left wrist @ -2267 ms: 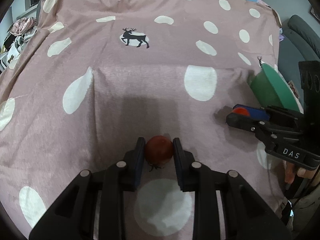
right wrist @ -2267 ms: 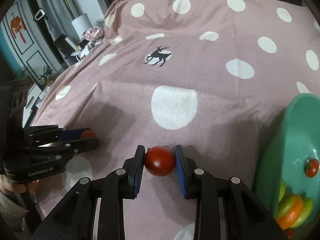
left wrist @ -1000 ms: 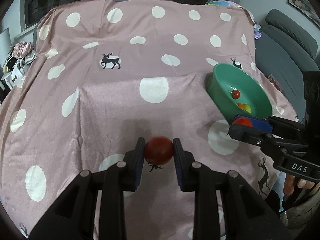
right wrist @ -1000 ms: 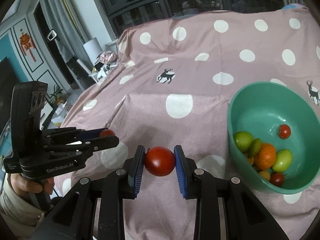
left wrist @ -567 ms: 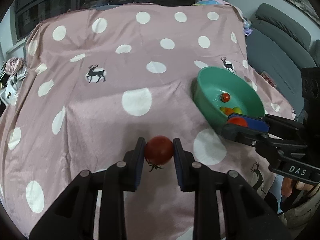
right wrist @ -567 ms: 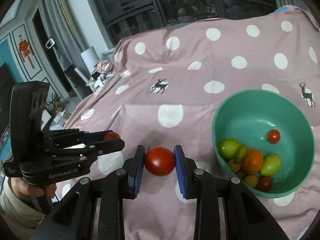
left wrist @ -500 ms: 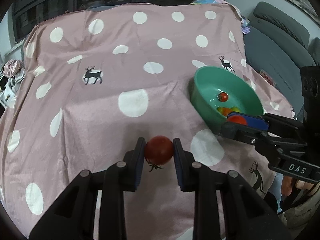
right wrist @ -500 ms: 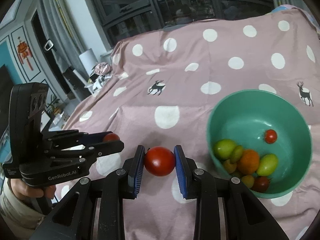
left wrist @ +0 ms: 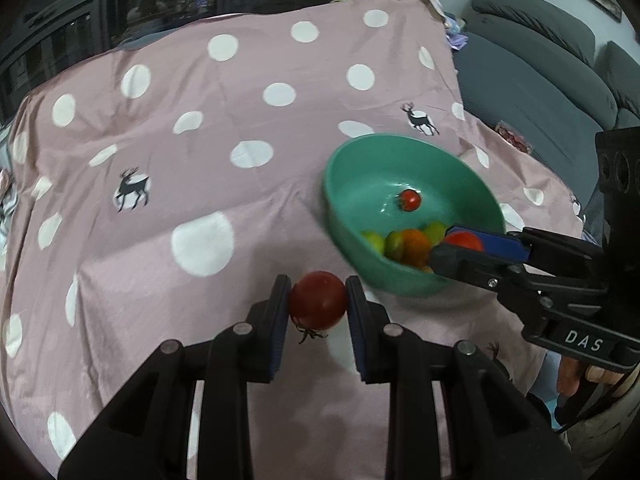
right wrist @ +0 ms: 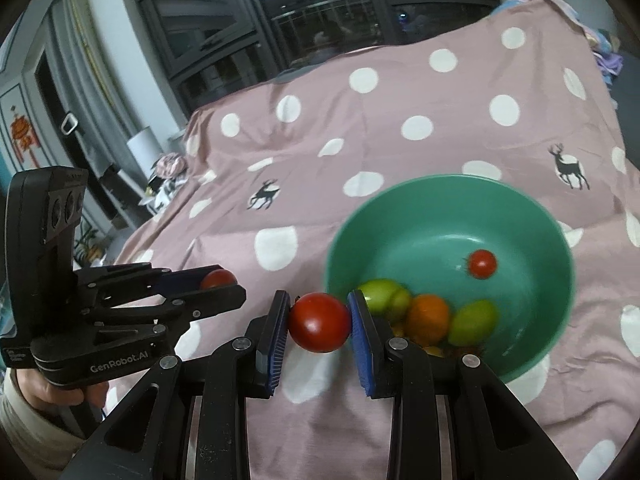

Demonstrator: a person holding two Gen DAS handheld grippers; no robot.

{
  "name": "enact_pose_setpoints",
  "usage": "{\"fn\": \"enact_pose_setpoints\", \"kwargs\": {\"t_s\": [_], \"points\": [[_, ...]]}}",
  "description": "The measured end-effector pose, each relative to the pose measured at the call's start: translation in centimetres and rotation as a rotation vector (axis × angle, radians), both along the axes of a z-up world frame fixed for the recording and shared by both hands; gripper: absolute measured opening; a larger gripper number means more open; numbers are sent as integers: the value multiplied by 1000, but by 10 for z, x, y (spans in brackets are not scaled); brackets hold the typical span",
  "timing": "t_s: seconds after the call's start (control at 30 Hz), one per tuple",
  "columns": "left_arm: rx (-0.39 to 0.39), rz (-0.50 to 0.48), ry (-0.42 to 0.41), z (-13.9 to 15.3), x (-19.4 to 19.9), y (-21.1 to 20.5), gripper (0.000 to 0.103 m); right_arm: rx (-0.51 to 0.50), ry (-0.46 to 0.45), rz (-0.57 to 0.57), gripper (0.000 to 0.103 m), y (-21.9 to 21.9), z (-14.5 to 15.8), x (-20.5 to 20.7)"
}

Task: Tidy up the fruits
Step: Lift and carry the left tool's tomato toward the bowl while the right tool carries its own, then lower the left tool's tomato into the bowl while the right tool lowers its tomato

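My left gripper [left wrist: 318, 300] is shut on a dark red tomato [left wrist: 318, 300] with a green stem, held above the pink cloth just left of the green bowl [left wrist: 360, 168]. My right gripper [right wrist: 319, 322] is shut on a brighter red tomato [right wrist: 319, 322] at the bowl's [right wrist: 552, 320] near left rim. In the left wrist view the right gripper [left wrist: 460, 248] reaches over the bowl's near edge with its tomato [left wrist: 464, 240]. The bowl holds several green, orange and red fruits, with a small red tomato [right wrist: 483, 263] apart from the rest.
A pink tablecloth [left wrist: 200, 120] with white dots and deer prints covers the table. A grey sofa [left wrist: 540, 60] stands beyond its right edge. Dark windows [right wrist: 320, 20] and household clutter [right wrist: 168, 168] lie behind the table's far left. A hand [right wrist: 48, 396] holds the left gripper's handle.
Both grippers, each still holding its tomato, have moved toward the green bowl. The bowl now sits closer and more central in both views, and the right gripper has reached its rim.
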State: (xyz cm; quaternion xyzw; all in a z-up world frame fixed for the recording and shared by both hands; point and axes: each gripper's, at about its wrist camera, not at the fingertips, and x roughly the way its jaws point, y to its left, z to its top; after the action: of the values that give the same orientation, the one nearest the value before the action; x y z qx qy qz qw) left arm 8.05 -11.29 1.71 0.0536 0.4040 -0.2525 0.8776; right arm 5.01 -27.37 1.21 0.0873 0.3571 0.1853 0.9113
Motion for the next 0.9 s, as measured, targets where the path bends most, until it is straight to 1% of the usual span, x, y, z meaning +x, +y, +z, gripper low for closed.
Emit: {"fn": "enact_pose_setpoints", "kwargs": {"t_s": [0.13,0.43,0.63,0.9], "points": [[8,-27,-5,1,7,-18,27,0,-2,-26,32,-13,0,2],[-2,-57,1,-3,25,-44,27,-6,0,-74,32,-38,-5,10],[15,-84,-9,-7,34,-66,27,-13,16,-105,32,-52,-11,17],[59,-103,-6,-20,45,-87,27,-32,37,-130,32,-67,-19,26]]}}
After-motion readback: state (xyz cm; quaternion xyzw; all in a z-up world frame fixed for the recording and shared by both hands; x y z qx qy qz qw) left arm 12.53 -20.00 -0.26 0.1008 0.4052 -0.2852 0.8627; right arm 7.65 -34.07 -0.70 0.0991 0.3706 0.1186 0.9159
